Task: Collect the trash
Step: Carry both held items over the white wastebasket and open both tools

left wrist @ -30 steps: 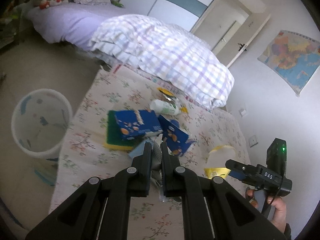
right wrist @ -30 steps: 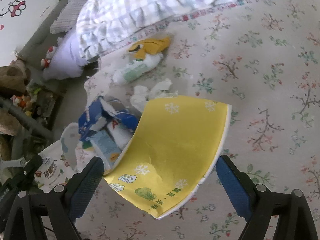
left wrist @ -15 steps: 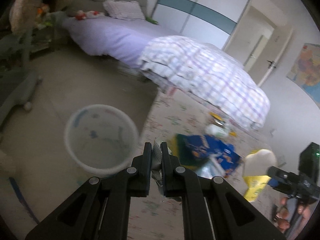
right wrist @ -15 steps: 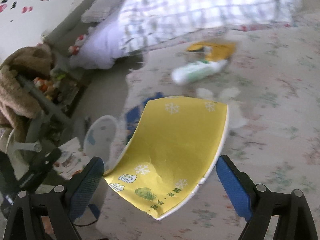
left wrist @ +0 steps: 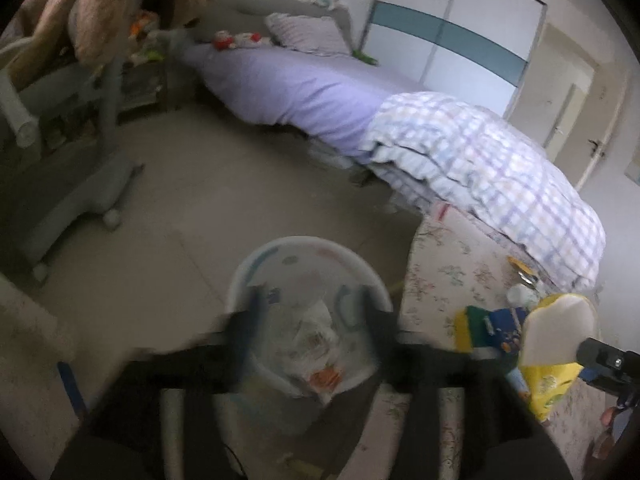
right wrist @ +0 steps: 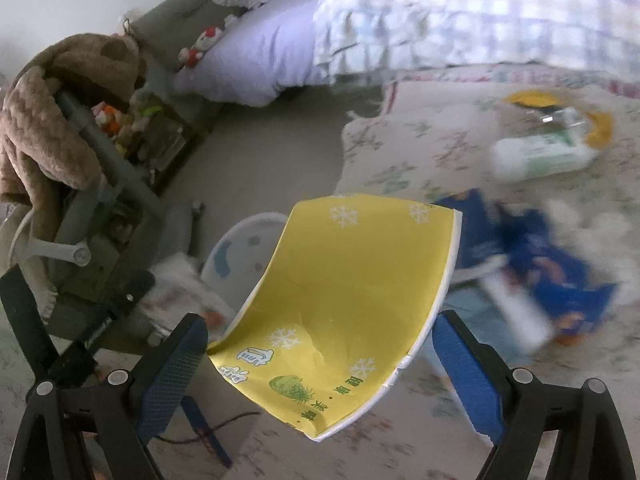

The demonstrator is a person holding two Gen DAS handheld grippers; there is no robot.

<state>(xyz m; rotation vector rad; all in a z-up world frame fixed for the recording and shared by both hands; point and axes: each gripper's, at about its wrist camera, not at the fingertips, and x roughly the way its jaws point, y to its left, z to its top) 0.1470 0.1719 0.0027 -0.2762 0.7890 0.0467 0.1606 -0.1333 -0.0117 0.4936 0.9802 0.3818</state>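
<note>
My left gripper (left wrist: 310,316) is open, its blurred fingers spread over the white trash bin (left wrist: 244,280) on the floor. A crumpled white wrapper (left wrist: 316,328) lies inside the bin. My right gripper (right wrist: 320,344) is shut on a flattened yellow paper carton (right wrist: 344,296) and holds it above the floral sofa edge; the carton also shows in the left wrist view (left wrist: 556,344). The bin shows behind the carton in the right wrist view (right wrist: 240,248). Blue snack packets (right wrist: 536,264), a white bottle (right wrist: 540,156) and a yellow wrapper (right wrist: 532,98) lie on the floral cover (right wrist: 400,152).
A bed with a lilac sheet (left wrist: 304,92) and a checked quilt (left wrist: 480,160) stands behind. A grey chair base (left wrist: 76,196) with a brown blanket (right wrist: 48,132) is at the left. Grey floor (left wrist: 224,184) surrounds the bin.
My left gripper swung left over the bin and opened, and the wrapper it held is in the bin now. My right gripper moved left toward the bin with the yellow carton.
</note>
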